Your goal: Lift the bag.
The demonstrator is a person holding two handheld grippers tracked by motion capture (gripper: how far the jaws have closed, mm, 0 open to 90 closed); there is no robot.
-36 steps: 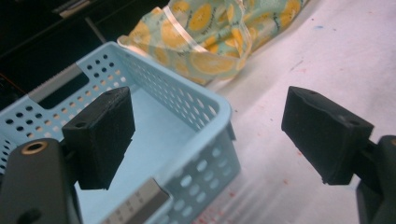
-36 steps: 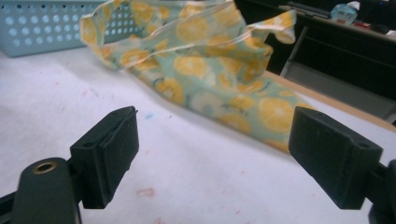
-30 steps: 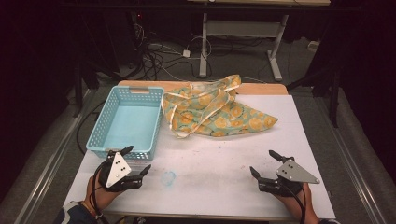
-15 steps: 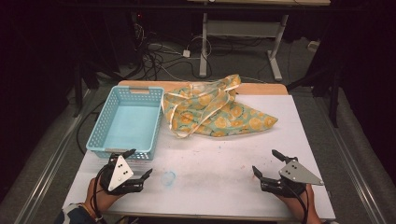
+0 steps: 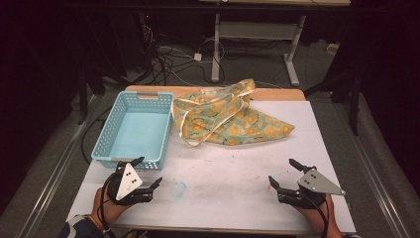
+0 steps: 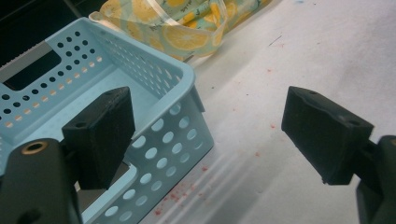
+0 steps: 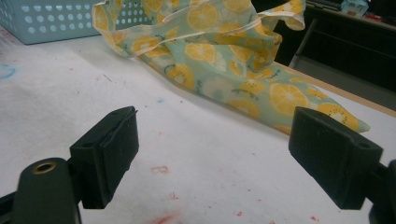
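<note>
A light blue perforated basket stands empty at the table's left. Beside it, at the back middle, lies a crumpled green cloth bag printed with orange slices, its pale straps looped on top. My left gripper rests open near the front left, just in front of the basket's near right corner. In the left gripper view the basket sits behind the left pad, and nothing lies between the open jaws of the left gripper. My right gripper is open at the front right. The right gripper faces the cloth across bare table.
The white table top carries a faint blue ring mark and red specks between the two grippers. A wooden strip runs along the back edge. Cables and a desk frame sit on the floor beyond.
Both grippers have drifted slightly toward the near edge, the right one also a little to the right. Both stay open. Basket and cloth have not moved.
</note>
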